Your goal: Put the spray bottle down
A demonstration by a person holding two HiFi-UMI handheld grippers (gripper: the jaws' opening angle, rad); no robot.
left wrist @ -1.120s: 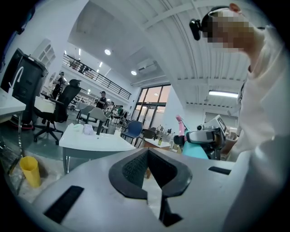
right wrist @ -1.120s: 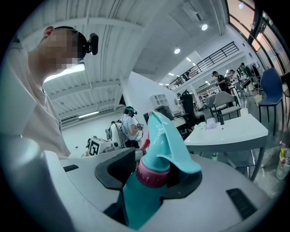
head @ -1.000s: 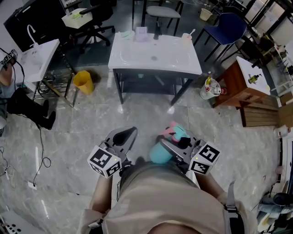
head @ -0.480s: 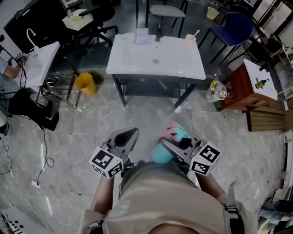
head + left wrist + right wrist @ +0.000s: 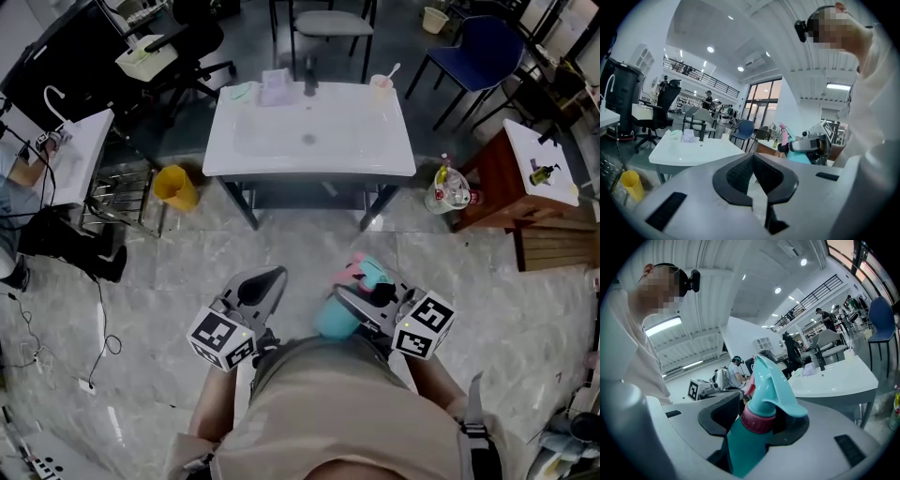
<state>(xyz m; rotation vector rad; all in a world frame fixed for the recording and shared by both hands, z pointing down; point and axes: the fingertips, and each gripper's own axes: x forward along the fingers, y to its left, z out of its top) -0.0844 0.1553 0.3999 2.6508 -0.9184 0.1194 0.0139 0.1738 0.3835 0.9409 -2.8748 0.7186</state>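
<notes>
Still carrying: right gripper [image 5: 367, 298] stays clamped on the bottle [image 5: 336, 319], jaws wide round its teal body just under the pink collar, spray head poking past the tips. Left gripper [image 5: 255, 287] has its jaws together, nothing in them. Over the last second the white counter [image 5: 361, 150] slides nearer in the head view, so the person is walking toward it; both grippers keep the same pose at the waist. Bottle hangs over the floor, well short of the counter's near edge. Put-down not started; more approach is likely needed first.
</notes>
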